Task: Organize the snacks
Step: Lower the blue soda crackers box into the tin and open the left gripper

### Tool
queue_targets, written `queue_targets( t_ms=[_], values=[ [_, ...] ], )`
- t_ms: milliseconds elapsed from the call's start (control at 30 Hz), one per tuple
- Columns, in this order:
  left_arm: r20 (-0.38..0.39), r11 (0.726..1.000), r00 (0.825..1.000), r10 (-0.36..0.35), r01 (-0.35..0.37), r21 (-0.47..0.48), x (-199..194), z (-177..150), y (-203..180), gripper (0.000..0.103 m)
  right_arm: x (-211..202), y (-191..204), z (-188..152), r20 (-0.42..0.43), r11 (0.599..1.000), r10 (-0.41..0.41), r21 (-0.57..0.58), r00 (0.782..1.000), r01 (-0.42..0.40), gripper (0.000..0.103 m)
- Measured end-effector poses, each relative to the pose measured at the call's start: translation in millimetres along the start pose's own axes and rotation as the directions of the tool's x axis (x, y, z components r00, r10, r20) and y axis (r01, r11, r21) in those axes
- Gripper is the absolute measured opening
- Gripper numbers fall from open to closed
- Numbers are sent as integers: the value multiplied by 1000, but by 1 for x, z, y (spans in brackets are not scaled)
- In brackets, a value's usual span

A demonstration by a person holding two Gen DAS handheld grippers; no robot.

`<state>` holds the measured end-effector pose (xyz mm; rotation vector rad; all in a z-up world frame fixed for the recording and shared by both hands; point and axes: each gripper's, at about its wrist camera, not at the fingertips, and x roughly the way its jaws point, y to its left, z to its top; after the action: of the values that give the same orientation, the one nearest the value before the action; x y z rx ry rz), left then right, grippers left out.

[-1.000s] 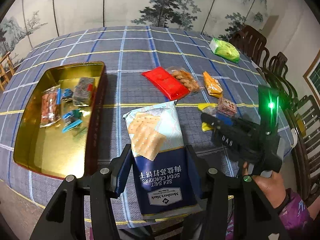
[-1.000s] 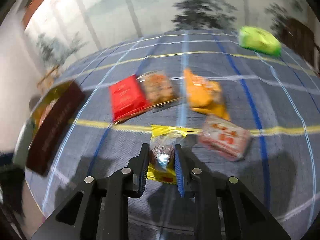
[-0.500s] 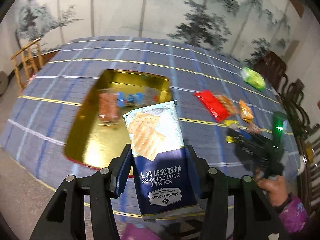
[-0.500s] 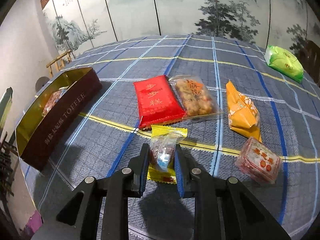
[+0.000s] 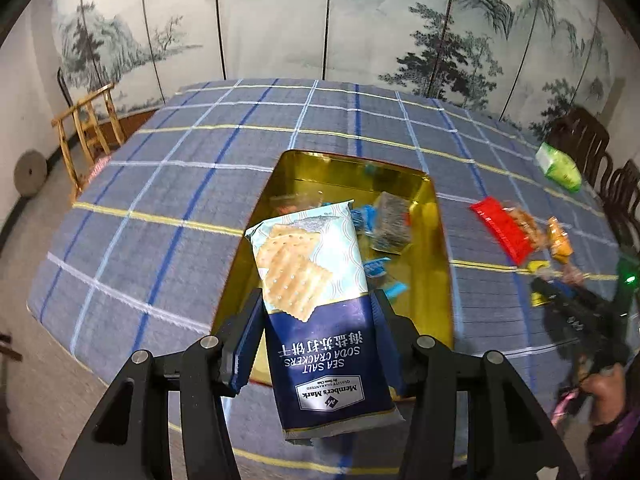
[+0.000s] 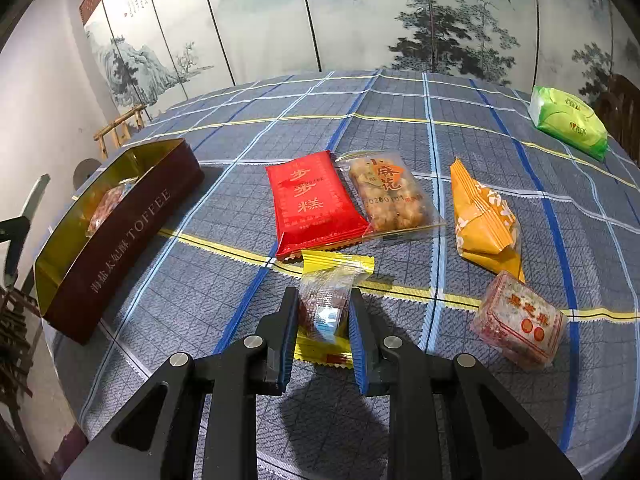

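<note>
Gold-lined tin (image 5: pixel 434 236) sits directly under and ahead of the left claw (image 5: pixel 318 334), which is clamped on the cracker pack (image 5: pixel 316 304); the pack's long axis runs along the tin's length, so I'd judge a straight lower-and-release fits. Right claw (image 6: pixel 324 312) is closed on a small clear-and-yellow candy (image 6: pixel 328 300) low over the desk (image 6: pixel 400 128), with the tin well off to its left.

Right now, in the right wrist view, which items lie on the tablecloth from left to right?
Toffee tin → red packet → clear fried-twist bag → orange packet → clear red-printed pack → green pack.
</note>
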<state>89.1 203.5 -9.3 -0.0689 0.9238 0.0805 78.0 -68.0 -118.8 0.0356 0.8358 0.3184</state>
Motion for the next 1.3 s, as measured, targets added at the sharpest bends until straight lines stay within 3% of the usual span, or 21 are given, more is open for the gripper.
queue_targets(
  t_ms=[567,1300],
  values=[
    [11,996,999,40,-41,83,43,6,-5,48,0,0,0,0,1000,-1,-1,1000,1,25],
    [-28,993,998,65,-62,102,68,-3,2,46,-1,0,0,0,1000,-5,-1,1000,5,25]
  ],
)
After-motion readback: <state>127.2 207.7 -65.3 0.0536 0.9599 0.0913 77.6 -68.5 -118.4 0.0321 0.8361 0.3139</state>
